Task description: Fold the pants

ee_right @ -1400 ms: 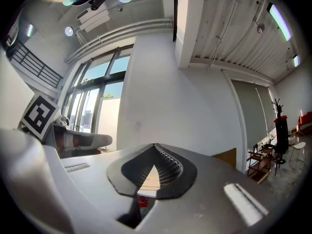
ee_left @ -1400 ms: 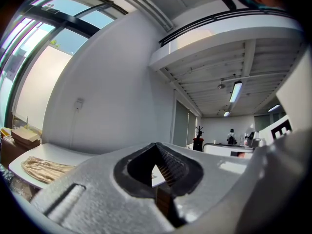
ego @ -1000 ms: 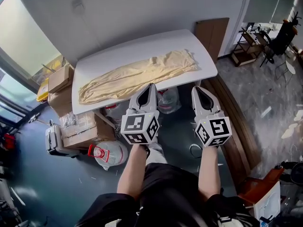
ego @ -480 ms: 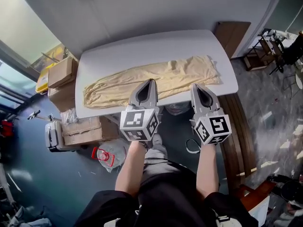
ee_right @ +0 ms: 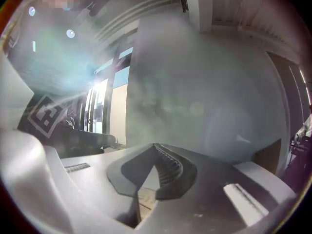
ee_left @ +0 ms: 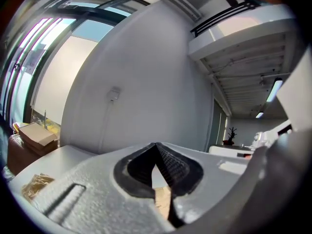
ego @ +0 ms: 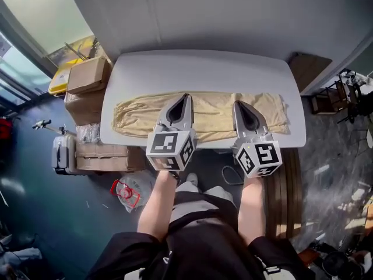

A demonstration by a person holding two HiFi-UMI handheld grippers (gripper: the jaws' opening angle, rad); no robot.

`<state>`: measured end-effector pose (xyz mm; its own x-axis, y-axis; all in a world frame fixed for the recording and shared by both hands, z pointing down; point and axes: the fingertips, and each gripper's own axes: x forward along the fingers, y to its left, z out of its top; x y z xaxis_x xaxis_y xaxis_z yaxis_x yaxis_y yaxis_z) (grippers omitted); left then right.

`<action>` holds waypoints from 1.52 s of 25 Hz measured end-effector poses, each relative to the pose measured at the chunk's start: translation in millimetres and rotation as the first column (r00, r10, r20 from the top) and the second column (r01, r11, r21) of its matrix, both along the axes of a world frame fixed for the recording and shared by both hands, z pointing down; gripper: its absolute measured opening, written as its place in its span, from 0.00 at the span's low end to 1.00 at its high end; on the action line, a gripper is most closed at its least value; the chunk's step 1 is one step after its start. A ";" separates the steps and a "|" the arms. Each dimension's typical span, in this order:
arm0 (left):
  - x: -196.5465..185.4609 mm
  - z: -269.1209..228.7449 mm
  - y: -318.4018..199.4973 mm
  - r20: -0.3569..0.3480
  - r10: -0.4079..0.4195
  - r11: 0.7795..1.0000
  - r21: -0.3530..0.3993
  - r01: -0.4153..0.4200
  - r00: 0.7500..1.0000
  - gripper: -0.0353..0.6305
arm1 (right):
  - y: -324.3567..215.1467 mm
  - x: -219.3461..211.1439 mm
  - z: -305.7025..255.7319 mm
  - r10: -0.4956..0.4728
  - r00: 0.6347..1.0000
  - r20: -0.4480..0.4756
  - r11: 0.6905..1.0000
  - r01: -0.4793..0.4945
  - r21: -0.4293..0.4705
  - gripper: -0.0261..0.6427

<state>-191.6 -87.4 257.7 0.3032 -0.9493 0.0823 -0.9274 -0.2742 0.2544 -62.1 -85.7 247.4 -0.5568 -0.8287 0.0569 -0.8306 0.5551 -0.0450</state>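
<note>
Tan pants [ego: 211,113] lie stretched out left to right along the near half of a white table [ego: 204,69], waist end to the right. My left gripper [ego: 186,96] hangs over the middle of the pants, shut with nothing in it. My right gripper [ego: 236,103] is a little to its right, over the upper legs, also shut and empty. In the left gripper view the left gripper [ee_left: 156,144] points level at the wall, and a strip of tan cloth [ee_left: 164,199] shows below its jaws. The right gripper view shows the right gripper [ee_right: 155,145] likewise closed to a point.
Cardboard boxes [ego: 86,76] are stacked on the floor at the table's left end, with a grey case [ego: 61,153] and a red-and-white bag [ego: 126,192] nearer me. A wooden panel [ego: 309,69] leans at the right end. A grey wall stands close behind the table.
Both grippers have moved forward from in front of the table's near edge to above the pants. The table now sits square in view. Both jaws stayed closed.
</note>
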 end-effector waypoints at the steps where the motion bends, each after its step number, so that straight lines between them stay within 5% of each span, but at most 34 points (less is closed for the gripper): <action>1: -1.6 3.8 -3.7 0.000 -0.002 1.000 -0.008 0.002 1.000 0.06 | -4.0 -0.5 3.3 0.000 1.000 -0.002 1.000 0.000 -0.008 0.05; 8: 9.3 21.6 -22.1 -0.002 -0.003 0.998 -0.060 0.003 1.000 0.06 | -18.3 23.9 26.0 0.039 0.999 -0.008 0.997 -0.039 -0.065 0.05; 38: 198.4 47.7 -83.8 -0.002 0.214 0.970 -0.115 -0.213 0.977 0.06 | -60.9 206.6 45.7 0.235 0.971 -0.033 0.965 -0.237 -0.109 0.05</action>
<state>6.8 -171.2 305.4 0.4962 -0.8471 0.1903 -0.8535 -0.4357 0.2859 144.5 -146.6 293.1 -0.3438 -0.9244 0.1653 -0.9389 0.3352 -0.0780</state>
